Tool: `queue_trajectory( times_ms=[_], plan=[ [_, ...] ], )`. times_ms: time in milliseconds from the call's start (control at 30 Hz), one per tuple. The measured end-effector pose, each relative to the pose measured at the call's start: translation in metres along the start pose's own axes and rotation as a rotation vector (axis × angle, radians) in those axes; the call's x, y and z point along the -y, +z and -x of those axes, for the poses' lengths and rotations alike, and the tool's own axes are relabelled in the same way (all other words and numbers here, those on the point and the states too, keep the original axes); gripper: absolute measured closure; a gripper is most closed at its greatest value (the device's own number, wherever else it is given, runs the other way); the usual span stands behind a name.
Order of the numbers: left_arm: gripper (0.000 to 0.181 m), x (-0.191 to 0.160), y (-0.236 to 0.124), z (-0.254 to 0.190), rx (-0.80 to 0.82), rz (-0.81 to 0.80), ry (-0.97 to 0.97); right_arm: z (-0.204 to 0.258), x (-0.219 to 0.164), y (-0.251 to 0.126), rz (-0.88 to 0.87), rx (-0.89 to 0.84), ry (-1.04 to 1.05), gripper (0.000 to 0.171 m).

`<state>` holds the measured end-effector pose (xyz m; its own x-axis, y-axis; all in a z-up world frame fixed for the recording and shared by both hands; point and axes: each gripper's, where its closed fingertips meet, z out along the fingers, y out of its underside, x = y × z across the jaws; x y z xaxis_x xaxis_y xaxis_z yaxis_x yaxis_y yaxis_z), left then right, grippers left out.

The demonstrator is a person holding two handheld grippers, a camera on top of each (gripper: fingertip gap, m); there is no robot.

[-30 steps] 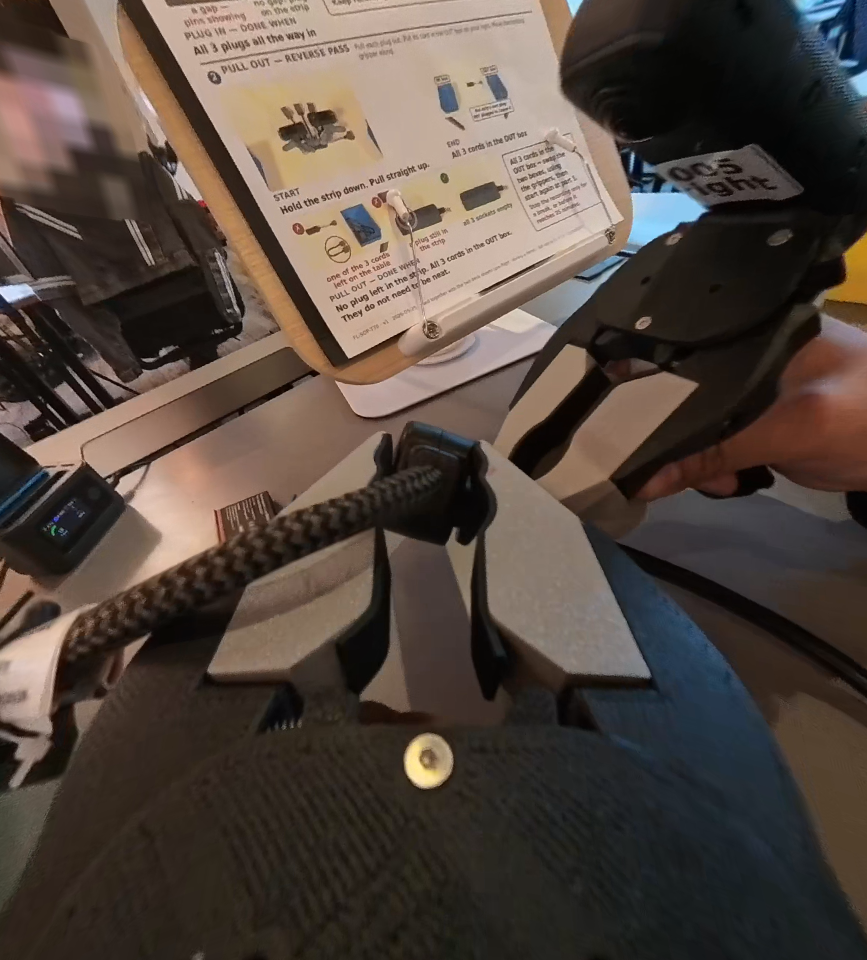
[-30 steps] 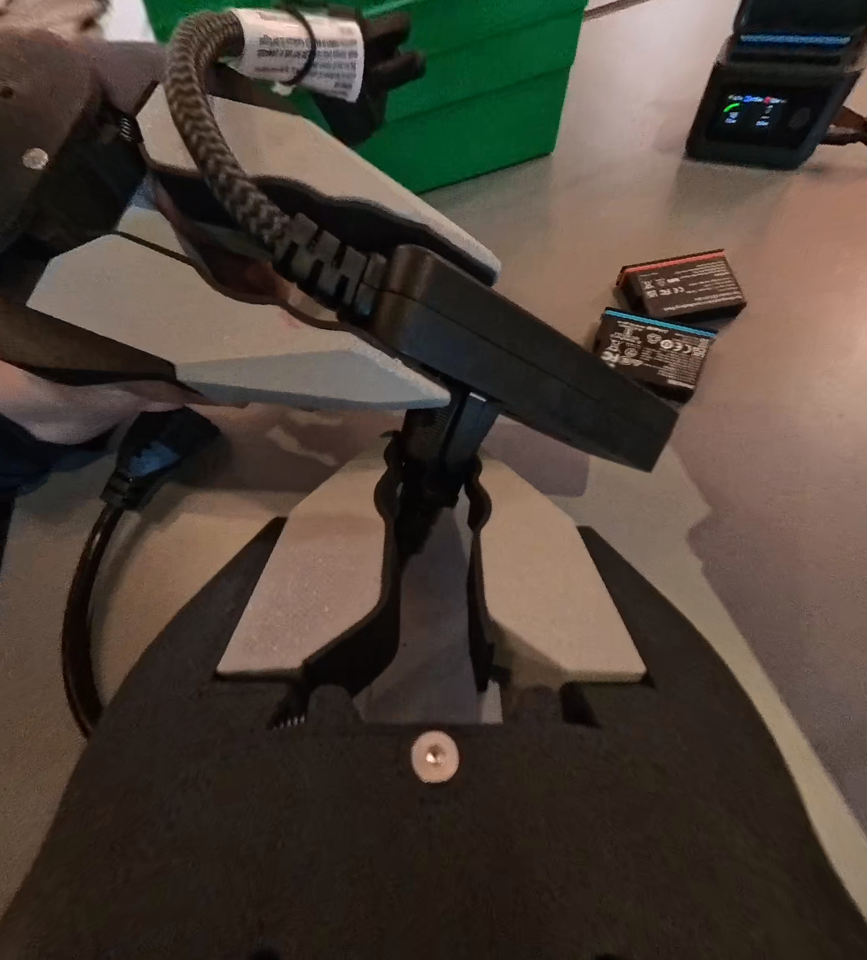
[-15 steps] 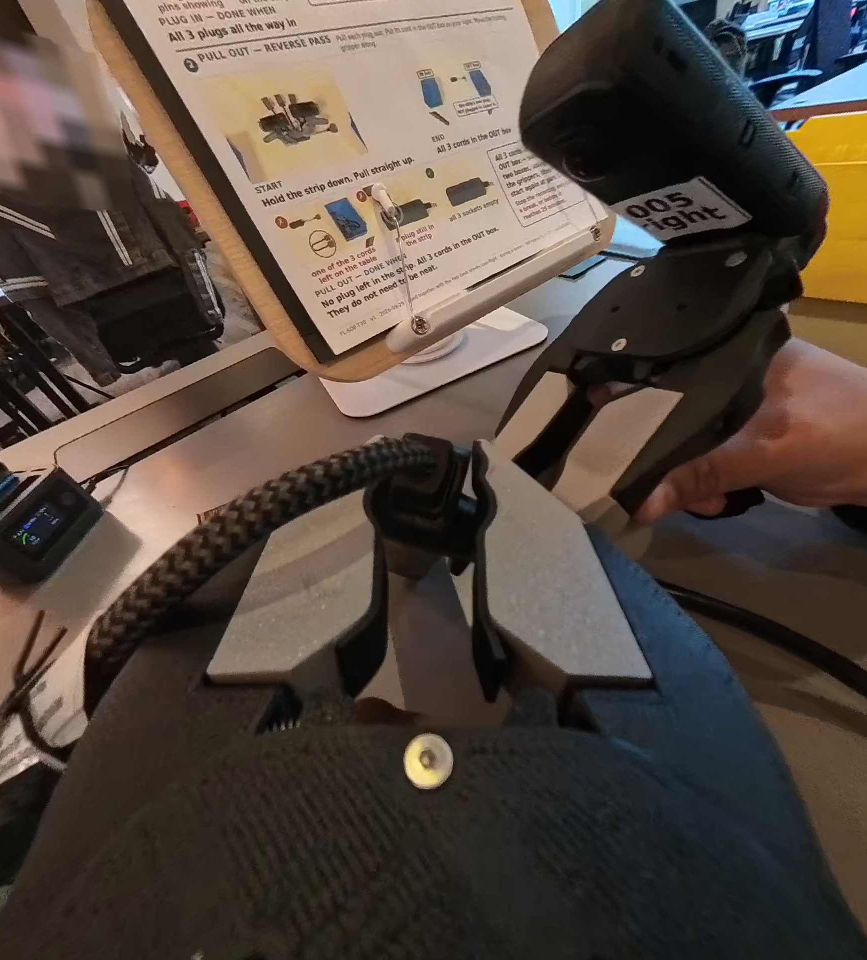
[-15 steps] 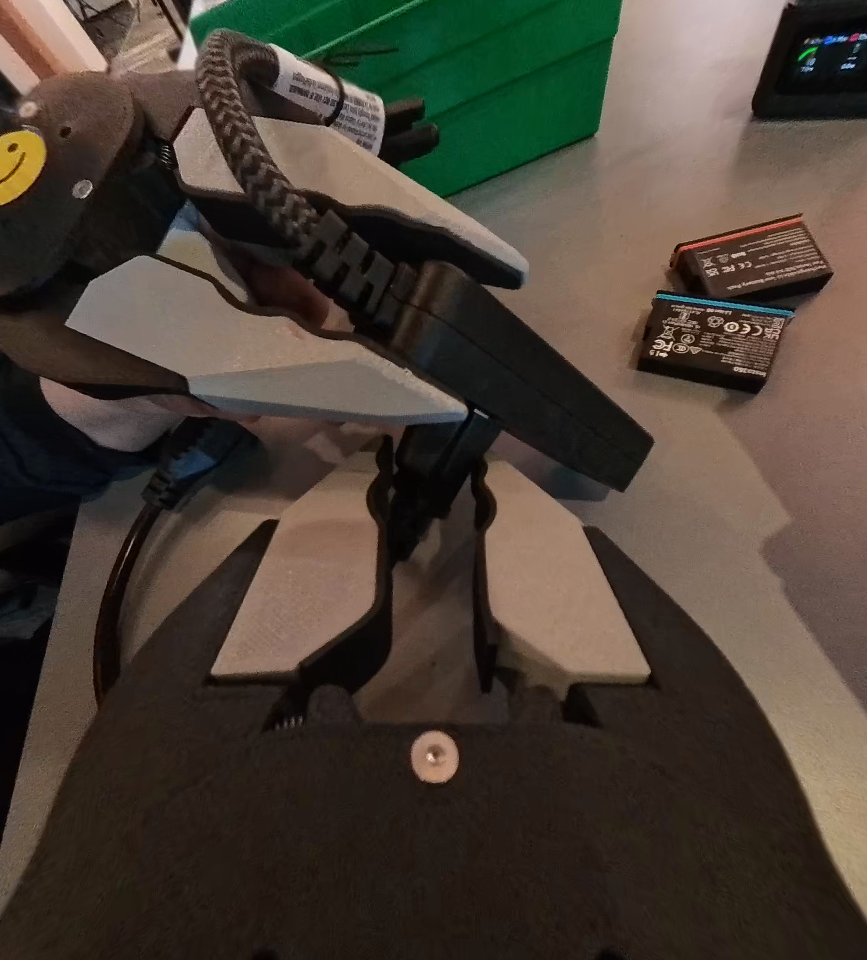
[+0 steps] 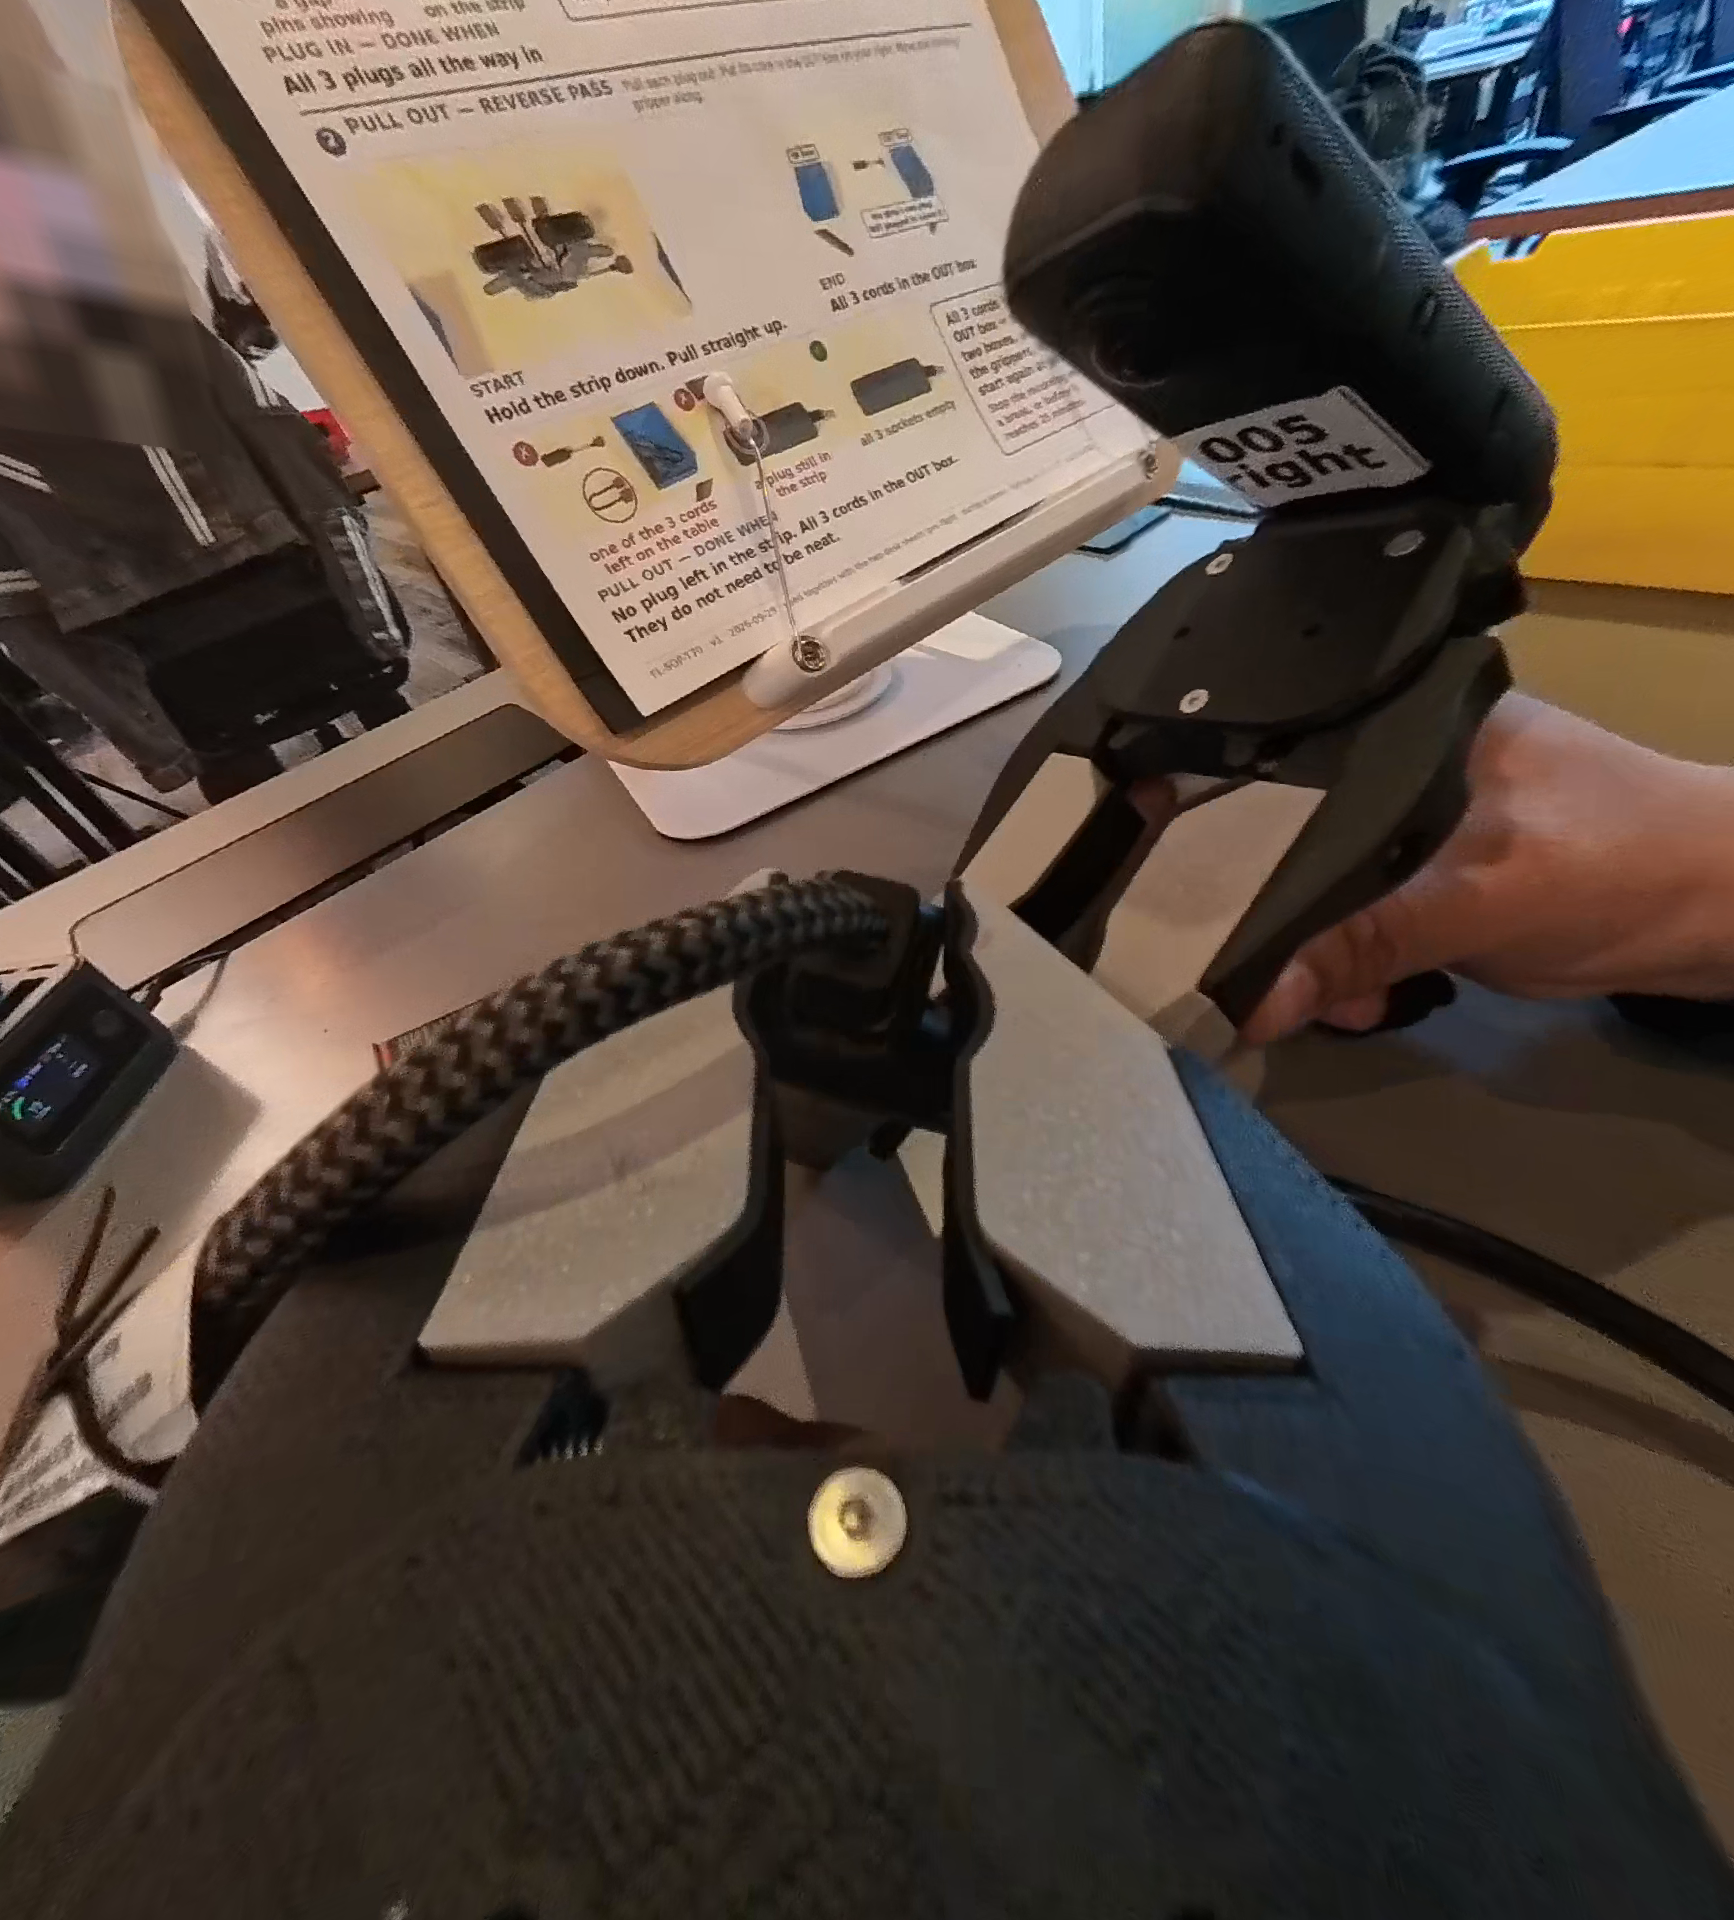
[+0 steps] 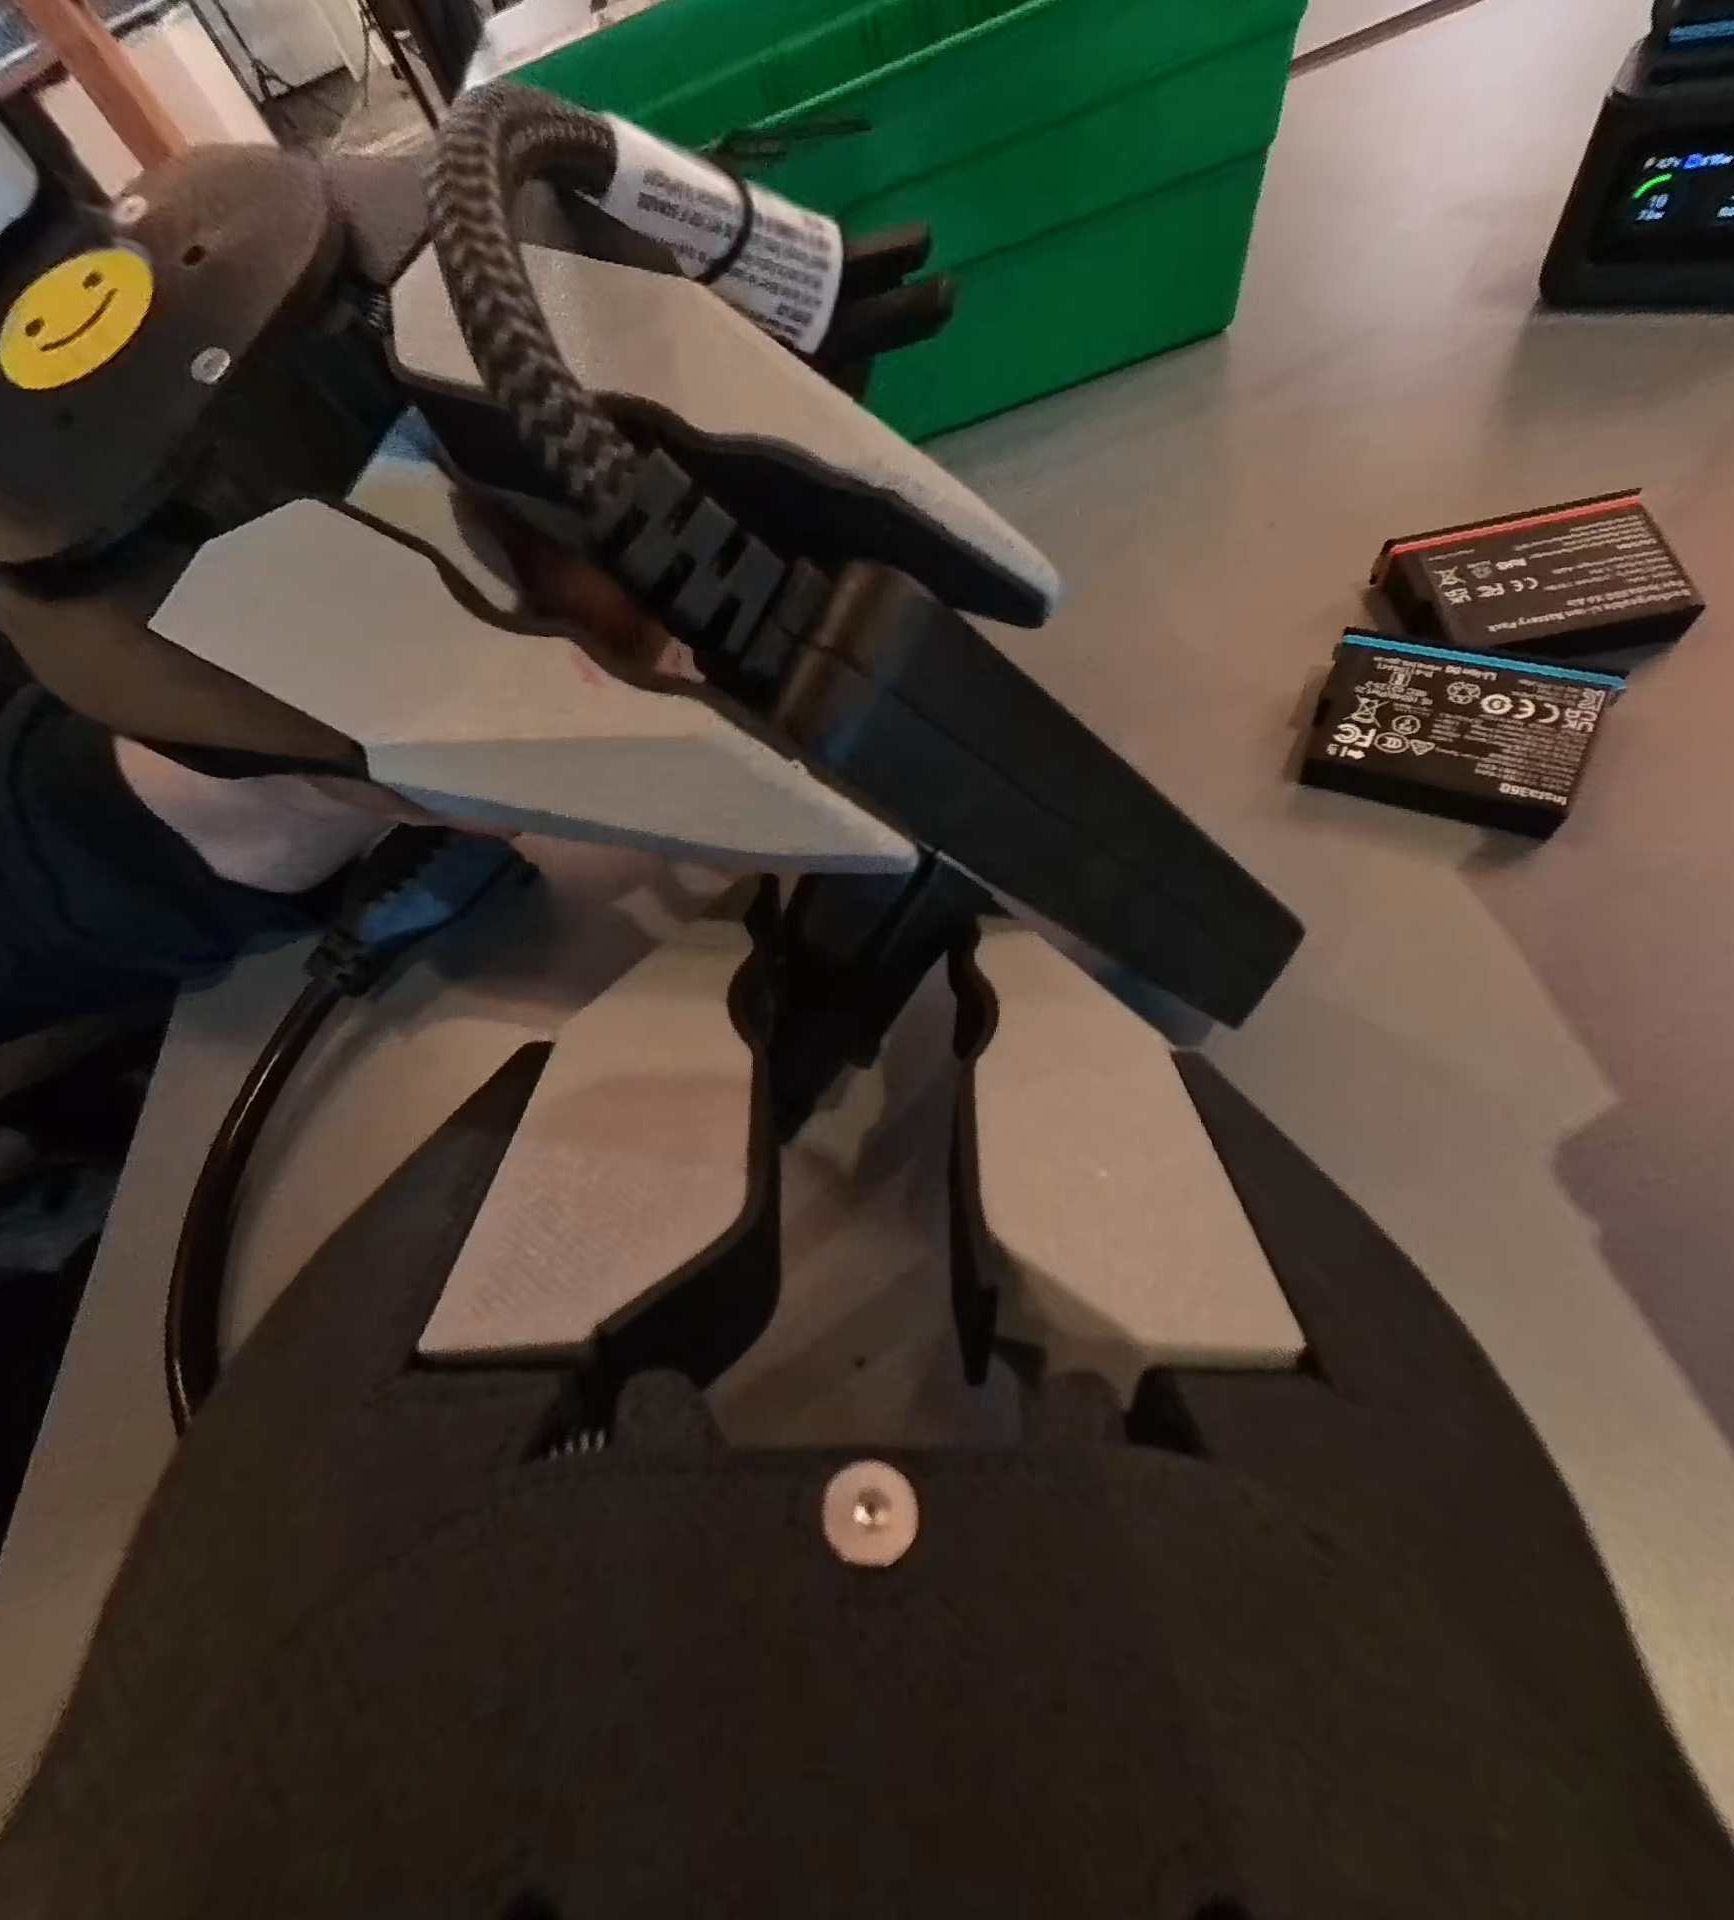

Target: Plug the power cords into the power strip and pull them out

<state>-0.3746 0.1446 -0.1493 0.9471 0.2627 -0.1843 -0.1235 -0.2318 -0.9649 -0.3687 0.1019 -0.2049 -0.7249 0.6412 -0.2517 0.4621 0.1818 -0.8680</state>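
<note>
My left gripper (image 5: 847,935) is shut on the cord end of a flat black power strip (image 6: 1050,821) and holds it tilted above the grey table (image 6: 1465,1039). The strip's braided cord (image 5: 489,1049) arches off to the left, with a white tag (image 6: 738,239) on it. My right gripper (image 6: 858,977) is shut on a black plug (image 6: 832,997) that sits against the strip's underside. Whether the pins are fully in is hidden. In the left wrist view the right gripper (image 5: 1102,883) stands just behind my fingers, held by a hand (image 5: 1569,914).
A green bin (image 6: 998,208) stands behind the strip. Two black batteries (image 6: 1538,571) (image 6: 1455,727) and a charger box (image 6: 1694,187) lie to the right. An instruction board (image 5: 634,312) and a yellow bin (image 5: 1673,416) stand at the back. A smooth black cord (image 5: 1569,1330) runs across the table. The left gripper's tips are roughly 7 centimeters from the right gripper's.
Both grippers have shifted a little together, and the braided cord has bent from a straight slant into an arch. Both grips are unchanged and the plug stays under the strip.
</note>
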Motion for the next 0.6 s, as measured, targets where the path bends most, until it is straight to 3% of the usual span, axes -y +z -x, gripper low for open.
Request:
queue_trajectory(
  times_ms=[200,333,500,600],
  plan=[
    [0.152,0.004,-0.002,0.008,0.084,-0.001,0.067,0.005,0.004,0.003,0.011,0.021,0.055,0.144],
    [0.153,0.007,-0.003,0.008,0.197,0.01,0.205,0.0,0.004,0.002,0.057,-0.097,0.004,0.146],
    [0.154,0.007,0.003,0.004,0.106,-0.007,0.095,-0.019,0.004,-0.003,0.033,-0.173,-0.009,0.148],
    [0.153,0.006,0.001,0.002,0.121,-0.01,0.133,-0.013,0.003,-0.003,0.034,-0.144,-0.021,0.148]
  ],
)
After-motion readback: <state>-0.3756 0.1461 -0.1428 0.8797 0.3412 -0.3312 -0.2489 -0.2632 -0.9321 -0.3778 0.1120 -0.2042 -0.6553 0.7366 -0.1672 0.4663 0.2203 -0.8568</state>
